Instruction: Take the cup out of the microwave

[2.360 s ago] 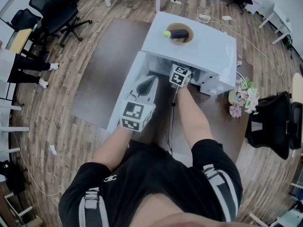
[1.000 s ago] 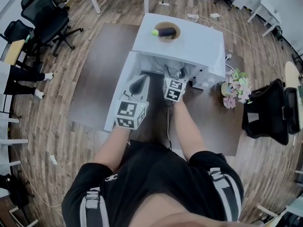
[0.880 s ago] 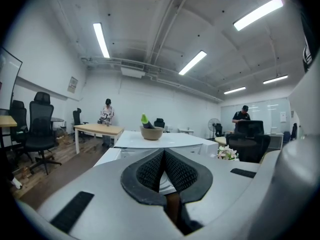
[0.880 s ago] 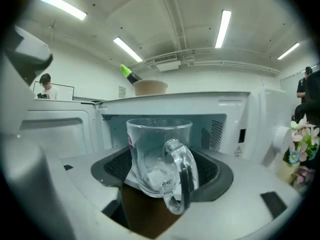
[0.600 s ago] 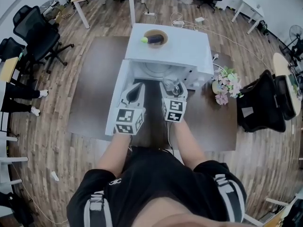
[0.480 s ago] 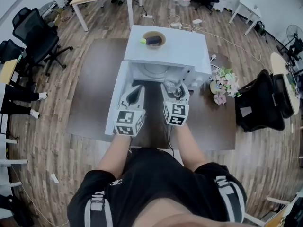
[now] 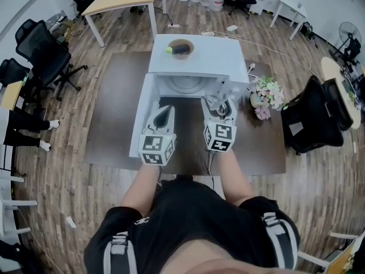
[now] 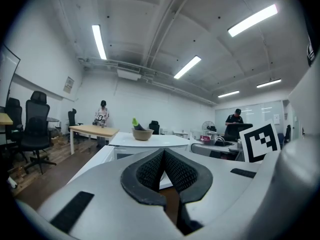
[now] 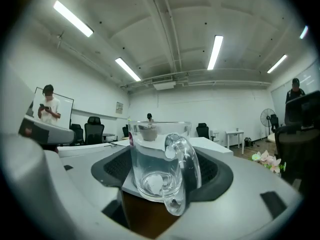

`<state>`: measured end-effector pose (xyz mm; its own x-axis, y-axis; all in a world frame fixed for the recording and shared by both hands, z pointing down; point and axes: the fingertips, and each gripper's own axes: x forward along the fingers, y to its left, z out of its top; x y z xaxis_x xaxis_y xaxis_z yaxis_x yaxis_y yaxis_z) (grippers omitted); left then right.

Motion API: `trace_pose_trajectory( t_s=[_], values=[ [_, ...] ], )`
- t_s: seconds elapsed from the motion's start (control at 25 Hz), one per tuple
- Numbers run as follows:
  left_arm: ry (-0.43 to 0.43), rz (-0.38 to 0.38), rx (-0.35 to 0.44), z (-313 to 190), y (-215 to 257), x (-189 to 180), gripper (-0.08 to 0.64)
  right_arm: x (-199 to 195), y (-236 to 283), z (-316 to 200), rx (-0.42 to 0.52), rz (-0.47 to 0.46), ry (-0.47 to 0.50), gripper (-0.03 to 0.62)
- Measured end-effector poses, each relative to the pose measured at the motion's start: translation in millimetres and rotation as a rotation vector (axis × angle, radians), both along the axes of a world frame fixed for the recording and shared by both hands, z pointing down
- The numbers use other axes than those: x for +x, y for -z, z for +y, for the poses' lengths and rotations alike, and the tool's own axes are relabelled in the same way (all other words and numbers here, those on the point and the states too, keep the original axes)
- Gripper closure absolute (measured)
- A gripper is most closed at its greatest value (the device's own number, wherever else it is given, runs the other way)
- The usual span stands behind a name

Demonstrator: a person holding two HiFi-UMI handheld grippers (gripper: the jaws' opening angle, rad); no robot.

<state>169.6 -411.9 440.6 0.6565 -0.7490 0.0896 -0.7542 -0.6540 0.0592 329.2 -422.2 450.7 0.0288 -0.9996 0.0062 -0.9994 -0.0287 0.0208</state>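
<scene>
Clear glass marks the cup [image 9: 159, 160], a mug with its handle turned towards the camera in the right gripper view. It sits upright between the jaws of the right gripper [image 9: 162, 175]. The dark pads [image 9: 114, 170] press on its sides, so this gripper is clamped on the cup.

From the head view, the cup [image 7: 214, 102] is outside the white microwave [image 7: 199, 59]. It is held just in front of the open cavity, towards the cavity's right side, above the dark brown table [image 7: 114, 96]. The microwave door [image 7: 144, 110] is swung open to the left.

The left gripper [image 7: 164, 111] is on the left, beside the right gripper [image 7: 221, 108] and just right of the open door. Its view shows the left gripper [image 8: 164, 170] with the ribbed pads [image 8: 149, 171] brought together at the tips and nothing between them.

On top of the microwave, towards its far edge, stands a brown bowl [image 7: 181, 48] holding a dark item and a green one. A bunch of pale flowers [image 7: 265, 93] lies on the table to the right of the microwave.
</scene>
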Motion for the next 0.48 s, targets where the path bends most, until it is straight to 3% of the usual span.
trace_pose_trajectory(
  t_s=[0.08, 0.48],
  values=[
    [-0.003, -0.001, 0.002, 2.7, 0.8, -0.1, 0.558, 0.9, 2.8, 1.7, 0.005, -0.026, 0.004, 0.245],
    [-0.011, 0.021, -0.007, 8.5, 4.3, 1.1, 0.558, 2.7, 10.3, 13.2, 0.019, 0.033, -0.017, 0.245]
  ],
)
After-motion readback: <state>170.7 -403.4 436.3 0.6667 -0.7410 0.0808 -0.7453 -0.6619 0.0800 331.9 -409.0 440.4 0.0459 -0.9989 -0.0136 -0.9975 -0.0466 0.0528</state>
